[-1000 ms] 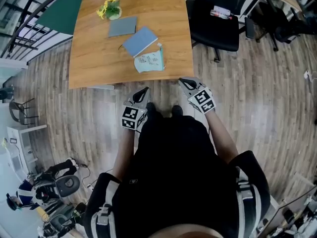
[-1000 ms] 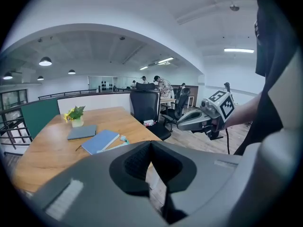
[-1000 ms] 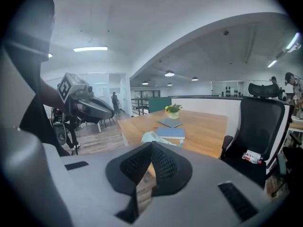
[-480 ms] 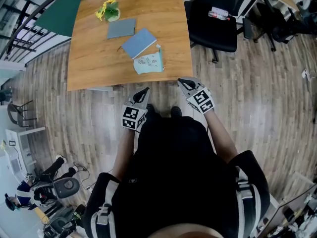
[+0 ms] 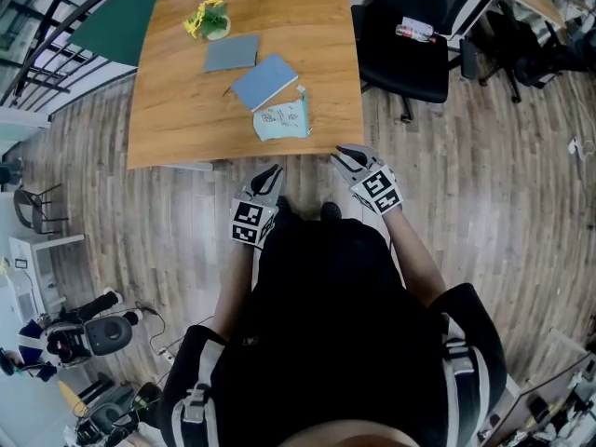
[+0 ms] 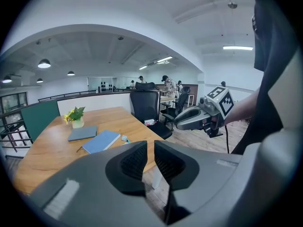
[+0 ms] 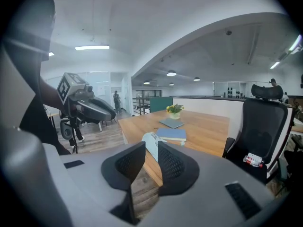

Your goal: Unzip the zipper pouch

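The pale blue zipper pouch (image 5: 282, 119) lies flat near the front edge of the wooden table (image 5: 177, 110). It is small in the left gripper view (image 6: 124, 138) and shows just beyond the jaws in the right gripper view (image 7: 152, 143). My left gripper (image 5: 272, 171) hangs below the table's edge, off the tabletop, and its jaws are opening by a narrow gap with nothing between them (image 6: 150, 148). My right gripper (image 5: 341, 153) is by the front right corner. Its jaws are opening too and hold nothing (image 7: 151, 150). Neither gripper touches the pouch.
A blue notebook (image 5: 264, 79) lies right behind the pouch, with a grey notebook (image 5: 230, 51) and a pot of yellow flowers (image 5: 207, 15) farther back. A black office chair (image 5: 405, 35) with a small packet on its seat stands to the table's right. The floor is wooden.
Both grippers stay just off the table's front edge. The right one has edged slightly toward the table corner. Nothing on the table has moved.
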`<state>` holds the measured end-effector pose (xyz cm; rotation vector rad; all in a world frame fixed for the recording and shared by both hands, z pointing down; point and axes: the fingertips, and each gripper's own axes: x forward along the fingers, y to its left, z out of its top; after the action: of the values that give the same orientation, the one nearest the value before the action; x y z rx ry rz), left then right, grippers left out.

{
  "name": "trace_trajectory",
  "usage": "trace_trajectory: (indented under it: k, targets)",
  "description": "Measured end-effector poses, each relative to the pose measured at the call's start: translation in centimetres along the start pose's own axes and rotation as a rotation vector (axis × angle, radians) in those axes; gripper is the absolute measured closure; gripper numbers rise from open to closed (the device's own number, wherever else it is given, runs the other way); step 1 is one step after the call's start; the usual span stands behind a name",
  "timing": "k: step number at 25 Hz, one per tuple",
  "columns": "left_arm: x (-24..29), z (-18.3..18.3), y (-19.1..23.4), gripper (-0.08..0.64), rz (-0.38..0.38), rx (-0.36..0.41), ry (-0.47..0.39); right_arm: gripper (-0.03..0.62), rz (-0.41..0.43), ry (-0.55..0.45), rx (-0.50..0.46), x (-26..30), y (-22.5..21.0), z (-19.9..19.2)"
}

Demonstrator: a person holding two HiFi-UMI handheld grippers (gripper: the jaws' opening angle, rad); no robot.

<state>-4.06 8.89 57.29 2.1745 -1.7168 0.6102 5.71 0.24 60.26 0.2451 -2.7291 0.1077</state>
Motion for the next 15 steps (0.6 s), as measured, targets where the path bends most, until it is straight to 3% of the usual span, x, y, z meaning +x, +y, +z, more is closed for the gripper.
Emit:
trace_trajectory:
  k: [7, 15]
  targets:
    - [-0.17, 0.14, 0.55, 0.465, 0.013, -0.007, -0.009, 0.411, -0.001, -0.009, -0.007, 0.69, 0.04, 0.58]
    - [-0.14, 0.08, 0.17, 0.402, 0.030, -0.008, 0.001, 0.345, 0.015, -0.013, -0.011, 0.20, 0.37, 0.21]
